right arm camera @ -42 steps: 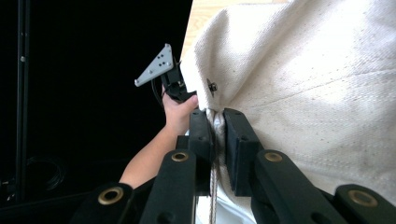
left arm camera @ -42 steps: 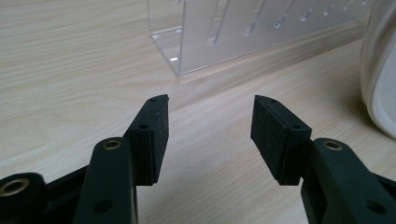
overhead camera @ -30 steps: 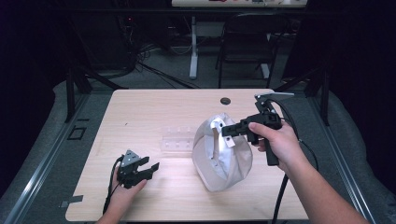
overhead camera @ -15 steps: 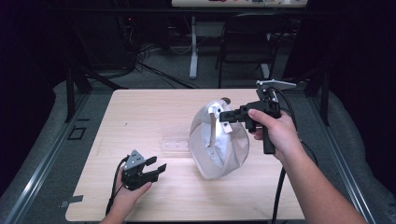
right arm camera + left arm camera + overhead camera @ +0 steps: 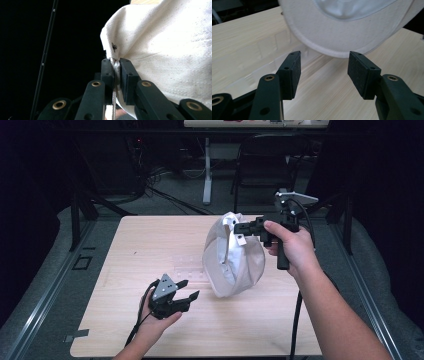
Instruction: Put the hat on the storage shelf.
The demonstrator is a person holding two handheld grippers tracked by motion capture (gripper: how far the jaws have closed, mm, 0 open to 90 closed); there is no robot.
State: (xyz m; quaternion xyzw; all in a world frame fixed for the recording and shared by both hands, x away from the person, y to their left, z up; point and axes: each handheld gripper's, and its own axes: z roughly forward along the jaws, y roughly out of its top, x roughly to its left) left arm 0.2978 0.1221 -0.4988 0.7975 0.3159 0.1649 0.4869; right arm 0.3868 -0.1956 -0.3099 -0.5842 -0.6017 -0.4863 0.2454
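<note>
A white cloth cap (image 5: 232, 262) hangs over the middle of the table (image 5: 150, 235), its lower edge near the wood. My right gripper (image 5: 241, 228) is shut on the cap's upper rim, and the right gripper view shows the fabric (image 5: 170, 50) pinched between the jaws of that gripper (image 5: 117, 72). My left gripper (image 5: 186, 290) stands open low at the front left of the cap. In the left gripper view the cap's brim (image 5: 337, 32) curves just beyond the open gripper (image 5: 324, 72), apart from its pads.
A clear plastic tray (image 5: 190, 270) lies flat on the table left of the cap, also seen as a clear tray (image 5: 262, 50) in the left gripper view. A black chair (image 5: 270, 165) and cables stand beyond the far edge. A small dark hole (image 5: 239, 226) marks the far table.
My right gripper has lifted the cap off the table and drawn it up and slightly right. My left gripper has moved right, toward the cap, staying open.
</note>
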